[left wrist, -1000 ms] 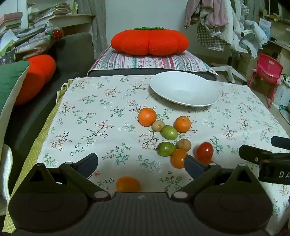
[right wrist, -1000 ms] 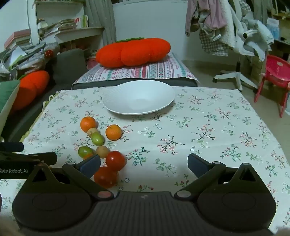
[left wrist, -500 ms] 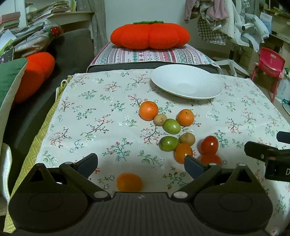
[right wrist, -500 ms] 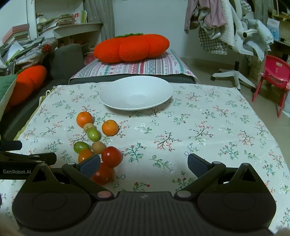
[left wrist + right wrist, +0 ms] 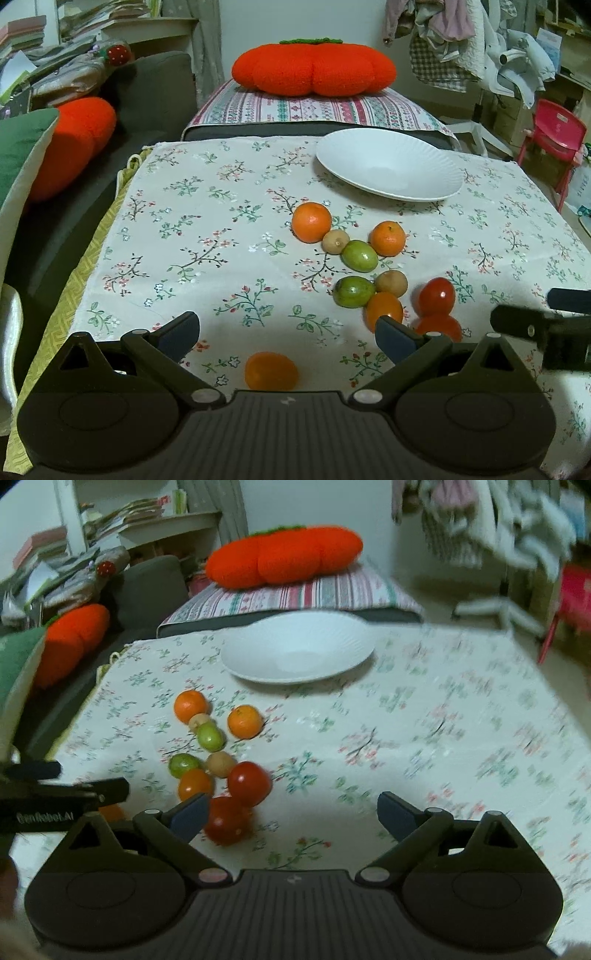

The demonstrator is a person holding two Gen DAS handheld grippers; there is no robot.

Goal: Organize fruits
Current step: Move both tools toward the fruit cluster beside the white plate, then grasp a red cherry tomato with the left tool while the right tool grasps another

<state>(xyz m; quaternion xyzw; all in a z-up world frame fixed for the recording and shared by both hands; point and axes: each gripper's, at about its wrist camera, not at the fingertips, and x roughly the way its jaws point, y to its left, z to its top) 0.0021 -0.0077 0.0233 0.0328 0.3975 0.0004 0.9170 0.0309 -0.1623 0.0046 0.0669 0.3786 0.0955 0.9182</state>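
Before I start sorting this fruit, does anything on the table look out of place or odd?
One small orange fruit lies alone near the front edge, between the open left tongs, apart from the main cluster of fruit. The white plate holds nothing yet. Nothing looks spilled or damaged.

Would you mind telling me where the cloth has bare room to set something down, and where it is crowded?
Bare cloth lies left of the fruit cluster, out to the tablecloth edge, and right of it, from the white plate to the near edge. The plate holds nothing. It is crowded around the two tomatoes and near the lone orange fruit.
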